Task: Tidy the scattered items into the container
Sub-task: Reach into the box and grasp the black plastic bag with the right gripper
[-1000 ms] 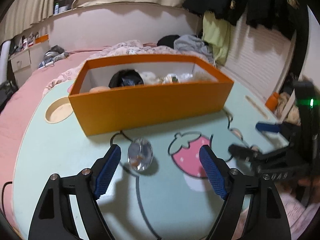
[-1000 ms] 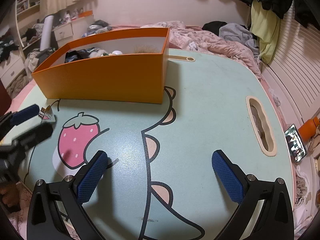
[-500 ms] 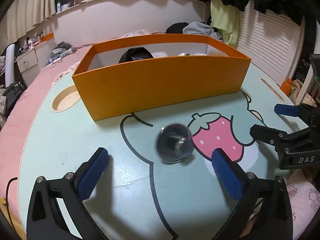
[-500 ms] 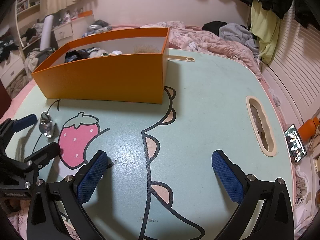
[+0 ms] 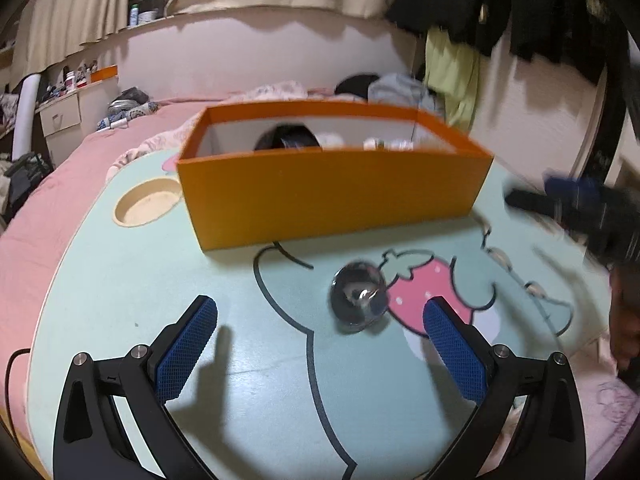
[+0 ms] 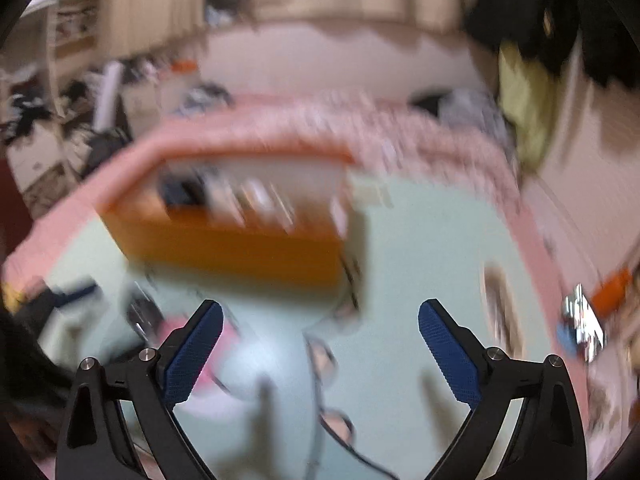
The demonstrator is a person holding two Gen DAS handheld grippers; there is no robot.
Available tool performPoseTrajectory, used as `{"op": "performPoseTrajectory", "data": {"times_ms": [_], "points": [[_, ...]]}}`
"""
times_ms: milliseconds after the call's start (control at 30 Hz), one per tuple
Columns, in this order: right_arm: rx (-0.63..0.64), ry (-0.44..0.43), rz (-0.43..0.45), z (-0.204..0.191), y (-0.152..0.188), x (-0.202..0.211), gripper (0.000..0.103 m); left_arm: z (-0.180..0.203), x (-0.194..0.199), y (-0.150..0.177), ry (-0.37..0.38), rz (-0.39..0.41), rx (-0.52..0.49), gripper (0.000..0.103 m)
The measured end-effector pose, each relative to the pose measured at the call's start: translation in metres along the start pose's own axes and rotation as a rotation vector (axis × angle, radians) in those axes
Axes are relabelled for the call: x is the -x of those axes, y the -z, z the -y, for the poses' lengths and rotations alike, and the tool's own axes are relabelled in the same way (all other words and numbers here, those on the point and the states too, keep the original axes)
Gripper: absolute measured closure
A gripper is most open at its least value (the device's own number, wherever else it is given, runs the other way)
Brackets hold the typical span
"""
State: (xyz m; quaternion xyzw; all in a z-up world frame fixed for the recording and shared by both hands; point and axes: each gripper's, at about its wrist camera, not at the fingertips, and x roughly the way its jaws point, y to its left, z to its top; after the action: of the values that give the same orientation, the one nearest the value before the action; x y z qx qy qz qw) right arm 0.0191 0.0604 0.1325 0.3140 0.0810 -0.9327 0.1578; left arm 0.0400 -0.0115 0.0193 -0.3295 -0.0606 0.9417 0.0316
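Note:
A clear shiny ball-shaped item [image 5: 359, 297] lies on the mint-green table beside a printed strawberry, in front of the orange box [image 5: 332, 194]. My left gripper [image 5: 320, 336] is open and empty; the item sits just ahead of it, nearer the right finger. The box holds several items, one of them dark. My right gripper [image 6: 320, 336] is open and empty above the table; its view is heavily blurred. The orange box [image 6: 240, 248] shows ahead of it, and the shiny item [image 6: 142, 316] is a smear at the left. The right gripper also shows blurred in the left wrist view [image 5: 576, 204].
The table [image 5: 120, 280] has a round cup recess [image 5: 146, 202] at the left and a slot [image 6: 498, 304] at the right. A pink bed with clothes surrounds it. A phone [image 6: 582, 320] and an orange object [image 6: 610, 290] lie right of the table.
My left gripper has drawn back from the shiny item, which has rolled on the table. My right gripper has swung quickly toward the box, blurring its view.

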Motion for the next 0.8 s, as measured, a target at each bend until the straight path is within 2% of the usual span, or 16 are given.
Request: {"op": "performPoseTrajectory", "data": {"times_ms": [100,133,200,233,267,433,467,500,567,633,800], "points": [[0.037,-0.152,-0.008,-0.011,-0.045,-0.014,0.005,-0.004,0.002,-0.001,-0.004,0.014,0.014,0.000],[0.048,-0.196,-0.034,-0.016,-0.057,-0.026,0.010,-0.004,0.001,-0.001,-0.005,0.011,0.016,0.000],[0.057,-0.279,-0.123,-0.030,-0.080,-0.061,0.029,-0.004,0.000,-0.001,-0.005,0.006,0.015,0.000],[0.050,-0.292,-0.158,-0.036,-0.087,-0.074,0.042,-0.004,0.000,0.000,-0.006,0.006,0.013,0.000],[0.046,-0.306,-0.197,-0.042,-0.092,-0.090,0.049,-0.003,0.000,0.000,-0.007,0.006,0.012,0.000],[0.067,-0.285,-0.294,-0.063,-0.085,-0.132,0.051,-0.005,0.000,0.001,-0.001,0.012,0.022,0.000],[0.065,-0.270,-0.322,-0.062,-0.081,-0.141,0.065,-0.006,-0.001,0.002,0.001,0.011,0.026,0.000],[0.051,-0.276,-0.345,-0.059,-0.076,-0.148,0.073,-0.007,-0.002,0.002,0.004,0.008,0.032,0.000],[0.011,-0.320,-0.338,-0.052,-0.074,-0.150,0.079,-0.010,-0.003,0.002,0.009,0.001,0.044,0.000],[-0.031,-0.366,-0.301,-0.042,-0.077,-0.140,0.080,-0.012,-0.005,0.002,0.012,-0.002,0.056,0.000],[-0.105,-0.442,-0.117,-0.015,-0.096,-0.085,0.080,-0.011,-0.006,0.003,0.008,-0.005,0.059,0.000]]}}
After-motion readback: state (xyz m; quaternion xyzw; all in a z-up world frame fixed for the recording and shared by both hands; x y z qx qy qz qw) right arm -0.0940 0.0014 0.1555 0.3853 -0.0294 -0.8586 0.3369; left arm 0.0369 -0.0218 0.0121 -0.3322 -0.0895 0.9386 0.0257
